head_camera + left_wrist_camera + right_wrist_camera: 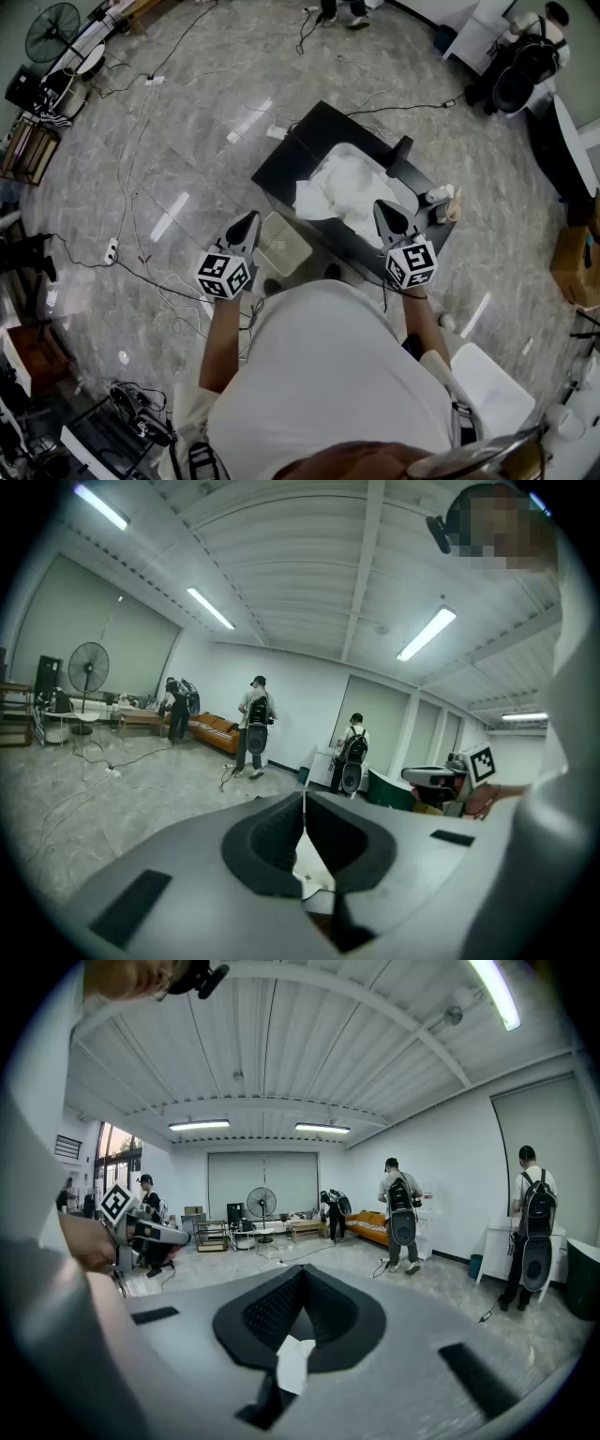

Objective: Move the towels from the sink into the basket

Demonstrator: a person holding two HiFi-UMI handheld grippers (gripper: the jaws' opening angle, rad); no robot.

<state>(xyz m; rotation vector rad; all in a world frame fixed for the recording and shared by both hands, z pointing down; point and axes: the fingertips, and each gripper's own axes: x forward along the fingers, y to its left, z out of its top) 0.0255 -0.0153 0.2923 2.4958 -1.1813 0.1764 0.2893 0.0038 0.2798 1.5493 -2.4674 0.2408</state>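
Jaws pressed fully together on left gripper (303, 801) and right gripper (300, 1277), nothing clamped in either. White crumpled towels (345, 187) heaped in black rectangular sink (291, 155) just ahead of both tips, pale perforated square basket (284, 244) beside the sink near the left tip. Glossy grey stone-look floor (187, 122), standing fan (260, 1202) and orange sofa (371, 1222) at the far wall.

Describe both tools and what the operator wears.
The left tool and right tool match: grey tapered jaws, black textured inner pads, and a marker cube with black-and-white squares at the rear of each. The operator wears a white short-sleeved shirt.
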